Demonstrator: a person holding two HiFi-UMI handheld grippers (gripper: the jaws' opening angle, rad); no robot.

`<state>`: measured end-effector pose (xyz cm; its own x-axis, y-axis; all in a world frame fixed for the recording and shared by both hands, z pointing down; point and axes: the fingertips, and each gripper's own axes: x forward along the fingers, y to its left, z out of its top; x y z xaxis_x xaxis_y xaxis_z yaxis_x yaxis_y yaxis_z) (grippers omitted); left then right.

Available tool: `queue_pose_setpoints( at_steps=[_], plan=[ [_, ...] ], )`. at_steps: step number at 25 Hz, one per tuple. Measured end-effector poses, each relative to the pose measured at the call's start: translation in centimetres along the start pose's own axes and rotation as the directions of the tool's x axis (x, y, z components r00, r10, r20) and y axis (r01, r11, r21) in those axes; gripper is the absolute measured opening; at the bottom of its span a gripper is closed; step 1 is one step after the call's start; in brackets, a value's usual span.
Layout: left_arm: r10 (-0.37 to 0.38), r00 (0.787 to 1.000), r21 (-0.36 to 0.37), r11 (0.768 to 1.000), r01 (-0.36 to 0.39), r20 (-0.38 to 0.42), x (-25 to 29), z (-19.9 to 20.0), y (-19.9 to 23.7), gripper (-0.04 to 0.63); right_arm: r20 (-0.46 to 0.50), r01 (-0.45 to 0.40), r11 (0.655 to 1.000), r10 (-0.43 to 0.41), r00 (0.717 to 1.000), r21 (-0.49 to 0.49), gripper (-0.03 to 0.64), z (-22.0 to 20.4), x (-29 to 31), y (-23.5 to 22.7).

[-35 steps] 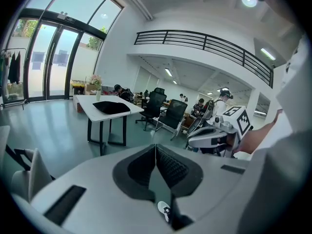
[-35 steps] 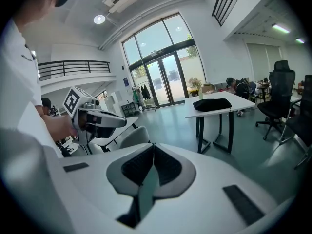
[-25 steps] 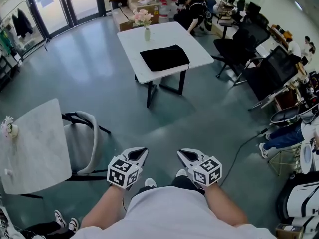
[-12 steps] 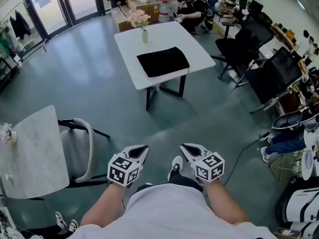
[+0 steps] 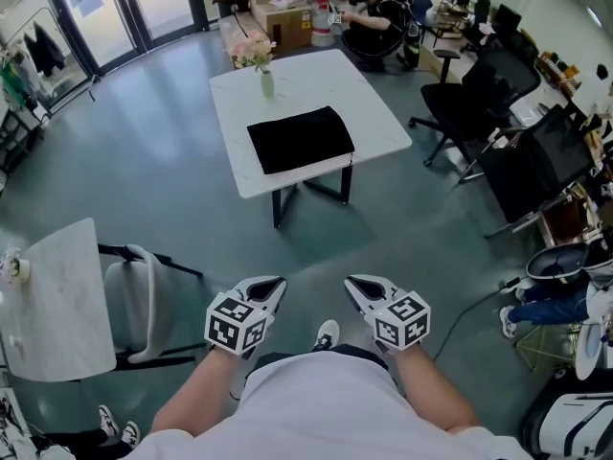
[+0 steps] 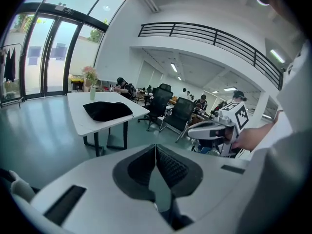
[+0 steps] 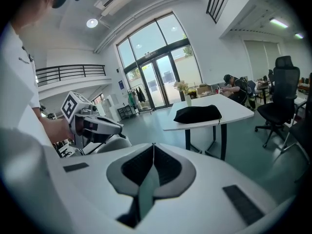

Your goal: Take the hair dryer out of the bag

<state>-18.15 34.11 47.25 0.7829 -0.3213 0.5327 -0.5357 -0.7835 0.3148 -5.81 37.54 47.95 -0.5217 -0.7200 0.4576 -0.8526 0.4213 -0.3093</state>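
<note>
Head view: held left gripper (image 5: 272, 285) and right gripper (image 5: 357, 284) side by side above grey floor (image 5: 182, 171), well apart from black bag (image 5: 300, 139) lying flat on white table (image 5: 375, 115) near flower vase (image 5: 266, 83). Left gripper view: clenched, empty. Right gripper view: likewise clamped on nothing; hair dryer unseen, perhaps inside bag.

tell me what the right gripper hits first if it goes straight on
Probably the bare floor short of the table: the right gripper tilts down and nothing stands between, though depth is unclear.
</note>
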Motion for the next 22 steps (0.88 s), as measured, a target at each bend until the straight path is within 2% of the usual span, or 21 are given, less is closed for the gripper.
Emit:
queue_pose_setpoints(
  at_steps=[6,11,16,22],
  plan=[
    [0.009,1.0,0.053,0.999,-0.01,0.004,5.9,4.1,-1.9,0.018,-0.004,-0.019,1.0,0.019,1.0,-0.023,0.017,1.1,-1.4,-5.6],
    [0.004,1.0,0.088,0.996,-0.004,-0.01,8.3,6.0,-2.8,0.018,0.018,-0.002,1.0,0.002,1.0,0.02,0.017,1.5,-2.5,-9.3],
    [0.025,0.999,0.039,0.999,-0.024,-0.032,9.5,6.0,-1.5,0.018,0.006,-0.002,0.999,0.002,1.0,0.043,0.017,1.2,-2.2,-11.0],
    [0.0,0.999,0.046,0.999,0.002,-0.037,12.4,7.9,0.4,0.018,-0.001,0.021,0.999,-0.021,1.0,0.031,0.017,2.5,-0.4,-13.5]
  ],
)
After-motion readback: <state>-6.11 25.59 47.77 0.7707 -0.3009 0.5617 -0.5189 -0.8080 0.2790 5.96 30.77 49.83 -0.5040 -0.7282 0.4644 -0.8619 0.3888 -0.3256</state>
